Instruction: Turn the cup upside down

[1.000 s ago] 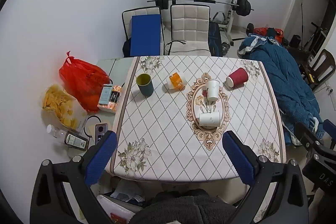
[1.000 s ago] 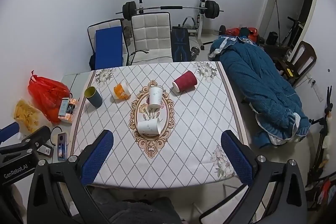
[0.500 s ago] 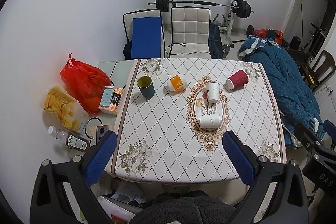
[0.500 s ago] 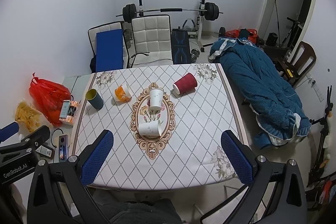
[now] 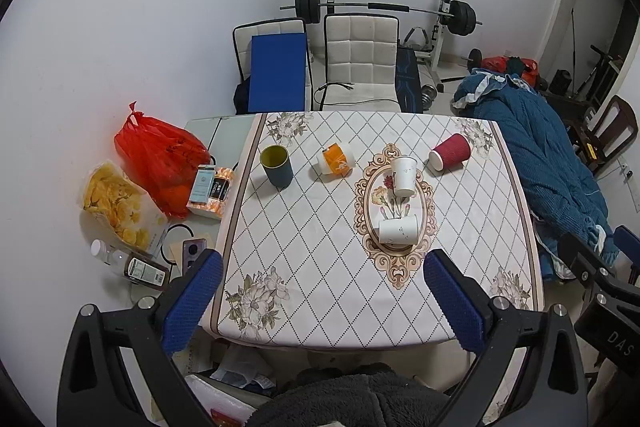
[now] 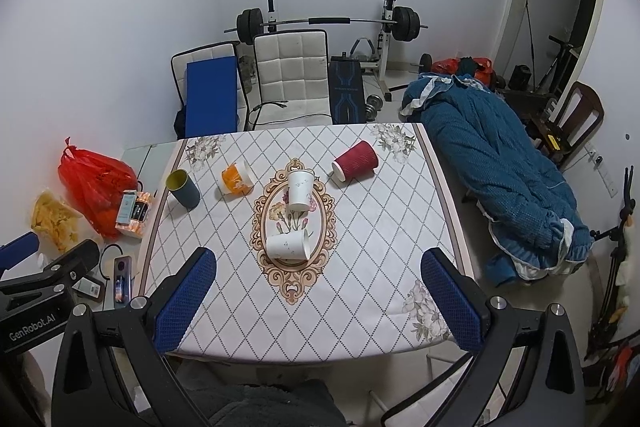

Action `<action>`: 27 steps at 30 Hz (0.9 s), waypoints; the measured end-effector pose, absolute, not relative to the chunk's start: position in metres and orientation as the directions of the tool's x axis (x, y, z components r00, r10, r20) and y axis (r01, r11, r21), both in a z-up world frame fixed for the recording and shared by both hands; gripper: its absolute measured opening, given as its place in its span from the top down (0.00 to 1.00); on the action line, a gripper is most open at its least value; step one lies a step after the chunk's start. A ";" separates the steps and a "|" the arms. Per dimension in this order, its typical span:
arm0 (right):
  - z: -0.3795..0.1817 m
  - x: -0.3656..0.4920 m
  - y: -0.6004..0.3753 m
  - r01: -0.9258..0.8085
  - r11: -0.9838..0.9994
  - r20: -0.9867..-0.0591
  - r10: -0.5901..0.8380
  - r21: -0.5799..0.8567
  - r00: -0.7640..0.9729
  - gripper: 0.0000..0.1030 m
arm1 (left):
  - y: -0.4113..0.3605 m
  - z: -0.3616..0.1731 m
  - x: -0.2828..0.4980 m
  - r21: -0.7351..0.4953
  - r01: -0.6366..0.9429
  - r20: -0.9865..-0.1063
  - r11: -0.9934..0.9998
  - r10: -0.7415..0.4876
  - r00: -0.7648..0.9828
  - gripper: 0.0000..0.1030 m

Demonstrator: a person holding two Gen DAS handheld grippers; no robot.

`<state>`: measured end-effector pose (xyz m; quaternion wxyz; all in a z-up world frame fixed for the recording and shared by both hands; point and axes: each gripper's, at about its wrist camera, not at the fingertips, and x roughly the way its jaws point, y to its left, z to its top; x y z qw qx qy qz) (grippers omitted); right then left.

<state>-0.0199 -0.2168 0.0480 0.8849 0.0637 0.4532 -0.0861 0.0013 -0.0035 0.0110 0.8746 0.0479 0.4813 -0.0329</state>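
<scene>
Approach step, nothing grasped: left gripper [image 5: 322,291] and right gripper [image 6: 318,287] both spread wide above the counter's [image 5: 312,227] near edge (five cups out), next move likely a descent onto the upright dark cup [image 5: 276,165], far left.

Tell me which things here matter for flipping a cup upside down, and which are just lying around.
For the job:
dark blue cup, upright
orange cup, red cup and near white cup, on their sides
far white cup
left gripper and right gripper, jaws open

Lying about:
red bag
chips bag
white chairs
barbell rack
blue bedding
</scene>
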 end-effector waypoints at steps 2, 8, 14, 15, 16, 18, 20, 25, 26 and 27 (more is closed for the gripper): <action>0.047 -0.021 -0.216 0.208 0.977 -0.812 -0.096 0.033 0.576 0.00 | -0.004 0.011 0.001 0.051 0.104 -0.845 0.993 -0.013 0.534 0.00; 0.047 -0.021 -0.216 0.208 0.978 -0.818 -0.093 0.033 0.568 0.00 | -0.008 0.014 0.002 0.044 0.105 -0.847 0.993 -0.019 0.531 0.00; 0.047 -0.021 -0.215 0.204 0.979 -0.814 -0.099 0.025 0.572 0.00 | -0.011 0.015 0.000 0.042 0.105 -0.846 0.994 -0.021 0.532 0.00; 0.047 -0.021 -0.215 0.204 0.979 -0.815 -0.099 0.024 0.571 0.00 | -0.011 0.014 0.000 0.042 0.106 -0.846 0.993 -0.021 0.533 0.00; 0.047 -0.021 -0.215 0.201 0.979 -0.815 -0.098 0.024 0.572 0.00 | -0.012 0.015 0.000 0.042 0.105 -0.846 0.994 -0.020 0.534 0.00; 0.047 -0.021 -0.215 0.203 0.979 -0.813 -0.100 0.023 0.573 0.00 | -0.011 0.013 0.000 0.041 0.105 -0.846 0.994 -0.021 0.533 0.00; 0.048 -0.020 -0.215 0.198 0.980 -0.813 -0.097 0.023 0.574 0.00 | -0.012 0.014 0.000 0.040 0.105 -0.846 0.994 -0.022 0.533 0.00; 0.046 -0.019 -0.214 0.191 0.981 -0.815 -0.090 0.025 0.572 0.00 | -0.012 0.013 0.000 0.041 0.103 -0.845 0.994 -0.021 0.534 0.00; 0.046 -0.019 -0.215 0.190 0.981 -0.815 -0.089 0.026 0.572 0.00 | -0.013 0.013 0.000 0.040 0.103 -0.845 0.994 -0.021 0.534 0.00; 0.046 -0.019 -0.215 0.191 0.981 -0.816 -0.088 0.028 0.571 0.00 | -0.011 0.013 0.000 0.038 0.105 -0.846 0.994 -0.024 0.533 0.00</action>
